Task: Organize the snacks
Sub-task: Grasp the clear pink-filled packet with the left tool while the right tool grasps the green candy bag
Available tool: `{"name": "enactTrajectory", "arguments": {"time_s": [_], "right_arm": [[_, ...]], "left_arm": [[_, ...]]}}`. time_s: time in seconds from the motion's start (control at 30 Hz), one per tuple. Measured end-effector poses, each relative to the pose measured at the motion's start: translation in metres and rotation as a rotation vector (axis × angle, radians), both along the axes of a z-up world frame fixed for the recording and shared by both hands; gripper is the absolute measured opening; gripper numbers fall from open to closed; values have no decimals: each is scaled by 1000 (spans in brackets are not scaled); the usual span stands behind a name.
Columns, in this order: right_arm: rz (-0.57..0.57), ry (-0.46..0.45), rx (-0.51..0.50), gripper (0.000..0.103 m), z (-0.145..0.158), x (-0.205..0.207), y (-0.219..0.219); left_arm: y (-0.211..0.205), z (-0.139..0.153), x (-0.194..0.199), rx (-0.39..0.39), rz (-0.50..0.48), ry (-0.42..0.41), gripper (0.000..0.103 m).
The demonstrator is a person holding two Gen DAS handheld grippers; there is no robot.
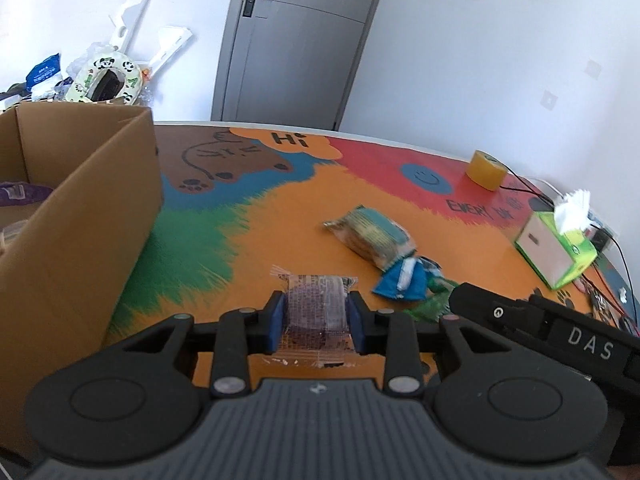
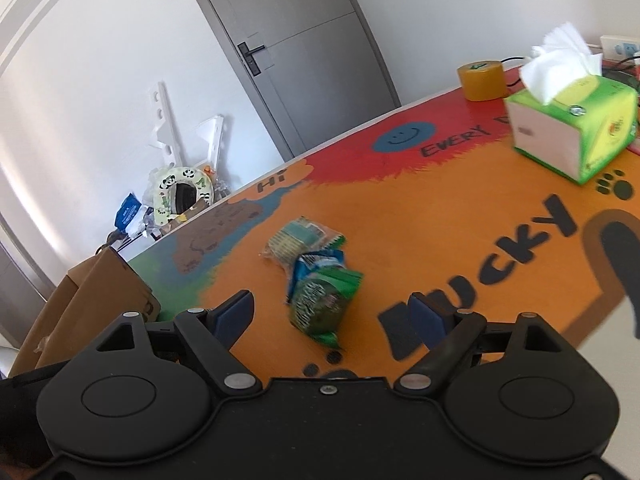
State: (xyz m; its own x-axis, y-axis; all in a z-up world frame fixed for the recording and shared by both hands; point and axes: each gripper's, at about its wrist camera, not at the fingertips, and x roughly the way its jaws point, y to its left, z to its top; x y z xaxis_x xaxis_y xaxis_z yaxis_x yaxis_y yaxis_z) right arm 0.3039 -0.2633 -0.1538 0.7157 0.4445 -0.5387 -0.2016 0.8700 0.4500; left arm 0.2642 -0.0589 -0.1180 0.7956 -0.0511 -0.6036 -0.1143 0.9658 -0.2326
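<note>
My left gripper [image 1: 316, 320] is shut on a clear-wrapped dark snack bar [image 1: 317, 308], held just above the colourful table mat. A cracker packet [image 1: 370, 236], a blue packet [image 1: 402, 280] and a green packet [image 1: 432, 300] lie on the mat ahead to the right. The open cardboard box [image 1: 80, 216] stands at the left with a purple packet [image 1: 20, 194] inside. My right gripper [image 2: 332, 312] is open and empty above the green packet [image 2: 322, 300]. The blue packet [image 2: 316, 262] and cracker packet [image 2: 300, 238] lie just beyond. The box [image 2: 92, 300] is far left.
A green tissue box [image 1: 554, 246] [image 2: 572, 124] and a yellow tape roll [image 1: 486, 170] [image 2: 482, 80] stand at the table's far right, with cables behind. Clutter lies on the floor by the wall [image 1: 104, 76]. A grey door [image 1: 292, 40] is behind the table.
</note>
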Motion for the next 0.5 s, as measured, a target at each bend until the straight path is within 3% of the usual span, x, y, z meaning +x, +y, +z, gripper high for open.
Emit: {"name": "enactTrajectory", "arguments": {"time_s": [0.23,0.3,0.33,0.4,0.5], "right_arm": [[31,33,30,73,-6,16,16],[37,47,43,59,-11,20,19],[27,73,44,32,-16,23,18],[22,82,83,30,-19,20,13],[13,46,60,29,-13,9,10]], "left_arm": [[9,2,2,1,29,-6,32],[10,2,1,3,36,-3,32],[11,3,0,2,37,-2,32],[11,6,-4,2,33,-10,32],[9,11,-11,6,29,-24,32]]}}
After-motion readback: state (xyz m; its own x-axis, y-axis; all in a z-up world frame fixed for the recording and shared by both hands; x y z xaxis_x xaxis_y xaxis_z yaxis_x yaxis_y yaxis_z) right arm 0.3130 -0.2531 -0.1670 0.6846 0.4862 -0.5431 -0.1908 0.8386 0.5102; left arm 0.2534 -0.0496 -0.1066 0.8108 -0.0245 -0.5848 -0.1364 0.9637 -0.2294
